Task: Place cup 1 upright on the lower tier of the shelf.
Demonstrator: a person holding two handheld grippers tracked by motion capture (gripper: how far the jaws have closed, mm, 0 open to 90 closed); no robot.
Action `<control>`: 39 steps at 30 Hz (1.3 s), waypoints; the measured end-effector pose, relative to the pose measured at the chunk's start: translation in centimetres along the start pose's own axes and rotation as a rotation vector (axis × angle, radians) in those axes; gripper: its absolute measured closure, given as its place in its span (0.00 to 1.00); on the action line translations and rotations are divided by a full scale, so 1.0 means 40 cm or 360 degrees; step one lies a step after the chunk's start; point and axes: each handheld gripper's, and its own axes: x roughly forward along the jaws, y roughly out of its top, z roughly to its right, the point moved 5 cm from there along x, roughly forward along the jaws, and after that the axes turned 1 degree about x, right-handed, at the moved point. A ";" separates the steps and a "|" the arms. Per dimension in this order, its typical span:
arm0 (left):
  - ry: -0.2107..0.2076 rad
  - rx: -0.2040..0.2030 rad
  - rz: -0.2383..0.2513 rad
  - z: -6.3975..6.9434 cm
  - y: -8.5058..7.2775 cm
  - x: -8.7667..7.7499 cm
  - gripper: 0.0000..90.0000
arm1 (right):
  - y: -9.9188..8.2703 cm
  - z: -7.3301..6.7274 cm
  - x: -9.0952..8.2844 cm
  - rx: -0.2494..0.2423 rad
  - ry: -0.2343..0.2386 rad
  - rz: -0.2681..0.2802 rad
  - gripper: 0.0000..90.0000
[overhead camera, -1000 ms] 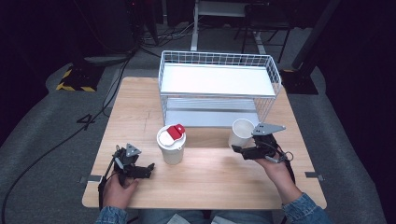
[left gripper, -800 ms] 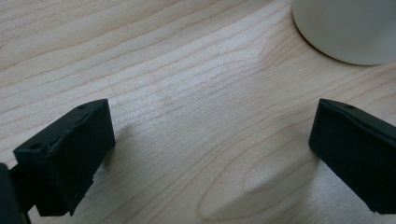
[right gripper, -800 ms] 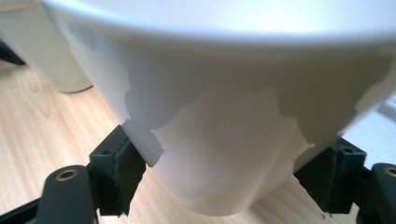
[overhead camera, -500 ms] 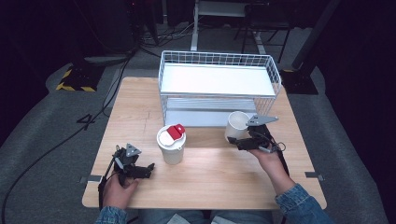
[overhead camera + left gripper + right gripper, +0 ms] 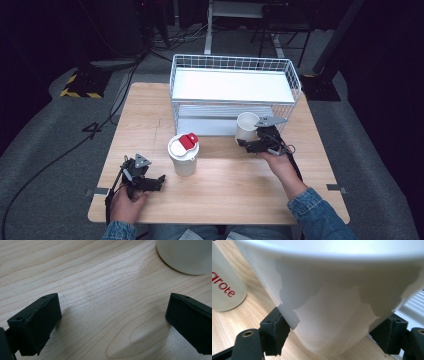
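The white cup [image 5: 246, 128] stands upright, clamped low on its wall by the right tongs [image 5: 254, 145], just in front of the wire rack [image 5: 235, 90], whose lower shelf opens straight beyond it. The left tongs [image 5: 150, 181] rest open on the counter [image 5: 225, 190], well apart, nearer the lidded cup [image 5: 183, 155].

An open white paper cup [image 5: 246, 128] is held upright just above the wooden tabletop [image 5: 235, 185], directly in front of the lower shelf of a white wire rack [image 5: 232, 90], its round mouth facing up. In the right gripper view the cup [image 5: 329, 302] tapers toward its base, its plain wall marked by torn, peeling patches of a thin outer layer, and black jaws press against it on both sides.
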 end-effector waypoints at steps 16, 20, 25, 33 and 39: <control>0.0000 0.0000 0.0000 0.000 0.000 0.000 0.01 | 0.033 0.015 0.084 0.0038 -0.0056 -0.0011 0.27; 0.0000 0.0000 0.0000 0.000 0.000 0.000 0.01 | 0.038 0.019 0.101 0.0047 -0.0063 -0.0017 0.27; -0.0001 -0.0001 0.0000 0.000 0.000 0.000 0.01 | 0.041 0.029 0.119 0.0065 -0.0077 -0.0017 0.27; 0.0000 0.0000 0.0000 0.000 0.000 0.000 0.01 | 0.039 0.042 0.149 0.0074 -0.0102 -0.0035 0.27; 0.0000 0.0000 0.0000 0.000 0.000 0.000 0.01 | 0.039 0.054 0.173 0.0100 -0.0126 -0.0042 0.27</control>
